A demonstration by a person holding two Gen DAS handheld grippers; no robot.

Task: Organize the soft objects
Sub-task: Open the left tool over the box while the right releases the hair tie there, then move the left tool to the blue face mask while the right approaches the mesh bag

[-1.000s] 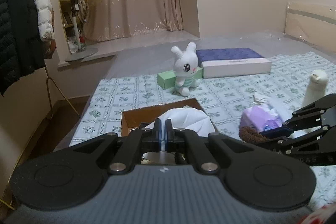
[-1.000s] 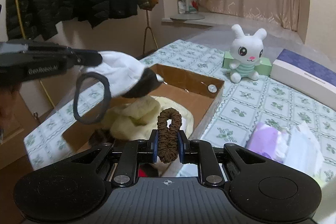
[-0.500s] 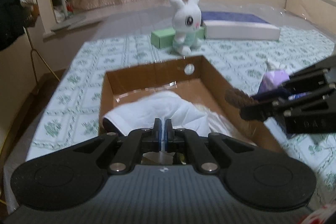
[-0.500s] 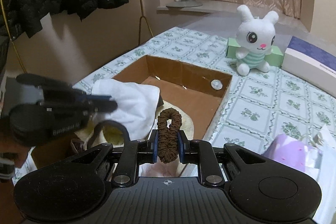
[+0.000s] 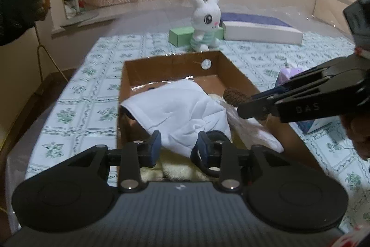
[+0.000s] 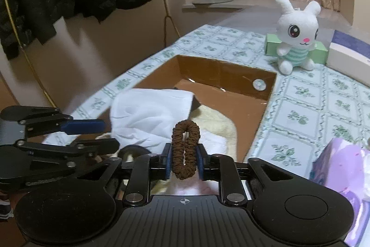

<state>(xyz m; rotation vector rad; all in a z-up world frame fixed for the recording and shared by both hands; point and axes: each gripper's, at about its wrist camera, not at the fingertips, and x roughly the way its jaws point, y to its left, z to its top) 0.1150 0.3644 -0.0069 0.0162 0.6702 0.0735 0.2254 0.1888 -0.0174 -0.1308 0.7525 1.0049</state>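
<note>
Bed: I see its green-patterned cover (image 5: 97,94) filling the middle of both views; it carries everything.
Cardboard box: the box (image 5: 171,66) sits open at centre frame on the bed, already part-filled with soft things, a cream fluffy item (image 6: 217,122) among them.
White cloth: the cloth (image 5: 182,112) lies inside the box, draped over the left wall in the left wrist view. I judge it light and limp; it will sag and fold wherever it is let go.
Plush rabbit: the rabbit (image 6: 297,31) sits upright beyond the box, in front of a green carton (image 5: 181,35). I judge it soft, light and bulky; best taken by an ear or arm.
Left gripper: my left gripper (image 5: 177,146) has just been opening; its fingers stand apart, the cloth's near edge loose between them, no longer pinched.
Right gripper: my right gripper (image 6: 183,161) has also just been opening slightly; its fingers stand narrow with the scrunchie between them, and the pads look to be touching it.
Brown scrunchie: the scrunchie (image 6: 185,149) stands up as a loop over the box. I judge it light, springy and grippy; pinched across one side of the band is right.
</note>
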